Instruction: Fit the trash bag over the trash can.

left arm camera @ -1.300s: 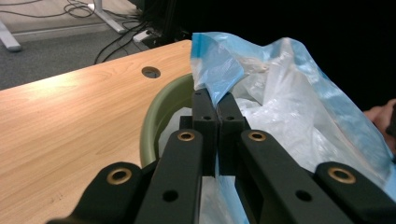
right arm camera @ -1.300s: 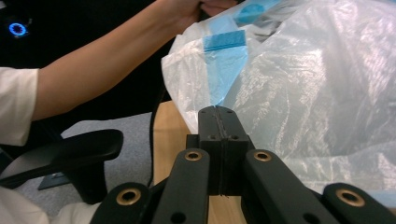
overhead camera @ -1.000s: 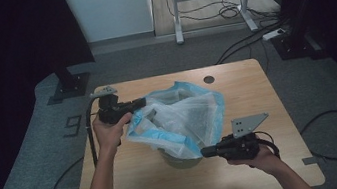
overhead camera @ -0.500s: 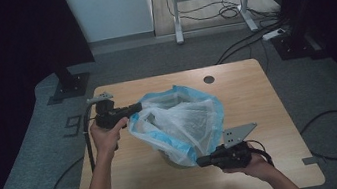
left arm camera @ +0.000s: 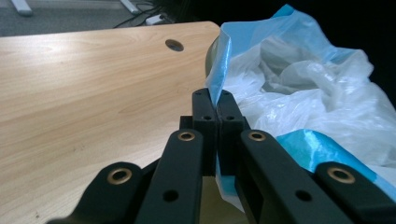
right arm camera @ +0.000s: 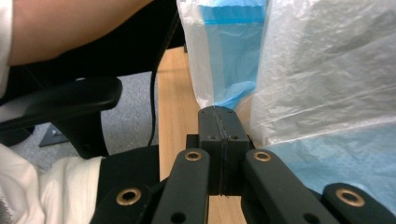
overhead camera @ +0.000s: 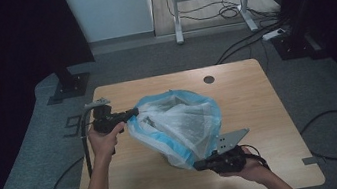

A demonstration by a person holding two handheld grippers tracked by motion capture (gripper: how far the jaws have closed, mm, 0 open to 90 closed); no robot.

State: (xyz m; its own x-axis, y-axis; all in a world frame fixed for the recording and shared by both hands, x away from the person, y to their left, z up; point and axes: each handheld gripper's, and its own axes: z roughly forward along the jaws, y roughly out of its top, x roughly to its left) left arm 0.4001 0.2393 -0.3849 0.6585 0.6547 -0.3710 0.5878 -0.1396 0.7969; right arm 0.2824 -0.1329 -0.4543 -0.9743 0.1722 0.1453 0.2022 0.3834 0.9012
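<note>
Here bag (overhead camera: pixel 181 123) rim (blue) sits between both jaws.

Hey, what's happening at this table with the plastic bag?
A person at a wooden table holds a tool in each hand, both clamped on the rim of a clear and blue plastic bag. The left tool pinches the bag's blue edge on one side; the right tool grips the rim on the near side. Between them the bag's mouth is spread open, and something pale sits under it, too hidden to identify.
</note>
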